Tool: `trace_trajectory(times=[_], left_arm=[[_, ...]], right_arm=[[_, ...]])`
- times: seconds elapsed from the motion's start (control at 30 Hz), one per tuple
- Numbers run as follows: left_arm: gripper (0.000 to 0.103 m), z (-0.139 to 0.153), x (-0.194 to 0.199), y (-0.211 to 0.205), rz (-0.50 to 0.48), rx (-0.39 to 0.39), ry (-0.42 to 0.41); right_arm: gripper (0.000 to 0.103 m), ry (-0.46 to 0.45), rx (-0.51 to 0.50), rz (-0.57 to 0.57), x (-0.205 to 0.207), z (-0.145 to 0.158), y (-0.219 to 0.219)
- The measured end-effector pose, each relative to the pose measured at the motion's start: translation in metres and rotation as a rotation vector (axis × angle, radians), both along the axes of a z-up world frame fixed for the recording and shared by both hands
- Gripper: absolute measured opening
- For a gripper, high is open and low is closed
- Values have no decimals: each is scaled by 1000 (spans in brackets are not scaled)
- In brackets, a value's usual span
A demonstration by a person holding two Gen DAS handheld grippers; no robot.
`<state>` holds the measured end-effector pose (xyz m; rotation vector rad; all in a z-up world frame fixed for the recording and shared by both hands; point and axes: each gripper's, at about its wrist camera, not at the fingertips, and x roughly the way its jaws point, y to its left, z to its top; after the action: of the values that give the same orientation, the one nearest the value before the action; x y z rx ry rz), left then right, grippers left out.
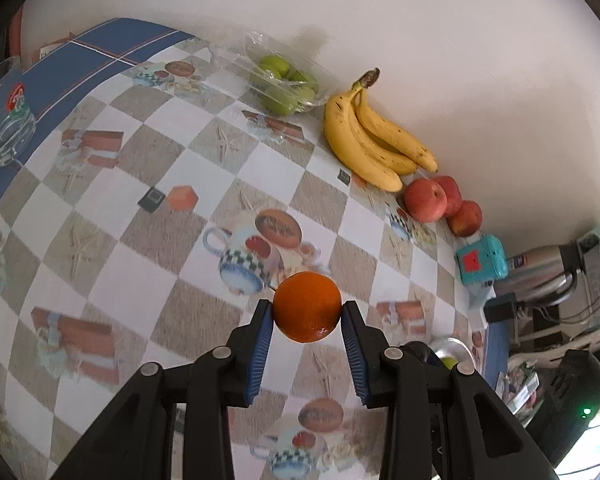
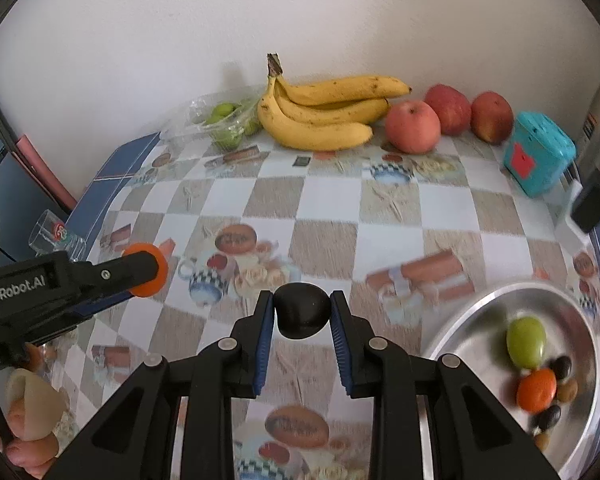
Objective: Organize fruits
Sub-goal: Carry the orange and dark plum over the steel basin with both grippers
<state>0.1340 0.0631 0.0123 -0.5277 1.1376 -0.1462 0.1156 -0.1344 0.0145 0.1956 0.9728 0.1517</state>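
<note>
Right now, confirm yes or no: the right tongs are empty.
No: the right tongs are shut on a small dark fruit, pinched between their blue pads above the checkered tablecloth.

Shiny metal bowl, crinkly clear plastic bag, ribbed blue fingers, glossy printed tablecloth.

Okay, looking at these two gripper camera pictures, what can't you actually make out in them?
- Metal bowl, right wrist view: motion blur smears the small fruits inside; the gripper's arm and the frame edge cut its rim.
- Same bowl, left wrist view: mostly behind the gripper's arm.
- Green fruits, both views: count unclear through the crinkled clear plastic.
- Dark fruit in right gripper: kind unclear.
</note>
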Motion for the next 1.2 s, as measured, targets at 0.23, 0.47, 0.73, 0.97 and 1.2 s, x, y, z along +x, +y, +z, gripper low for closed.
trace_trajectory(times=[0.23,0.47,0.73,0.97,1.2], left_arm=[[38,15,-31,-9,-20,-9,-29],[38,24,-57,-24,-52,-15,-54],[38,31,-80,-42,-98,7,-78],[38,25,-85,-67,-147,22,-71],[37,23,-85,-90,-206,28,-68]], right_arm=[[29,22,10,-21,-34,-6,-9],[29,20,7,-35,-62,0,-17],[29,3,23,-55,-90,10,-28],[29,35,-7,-103,-102,-1,-47],[29,94,-24,-180,-104,-16,-73]])
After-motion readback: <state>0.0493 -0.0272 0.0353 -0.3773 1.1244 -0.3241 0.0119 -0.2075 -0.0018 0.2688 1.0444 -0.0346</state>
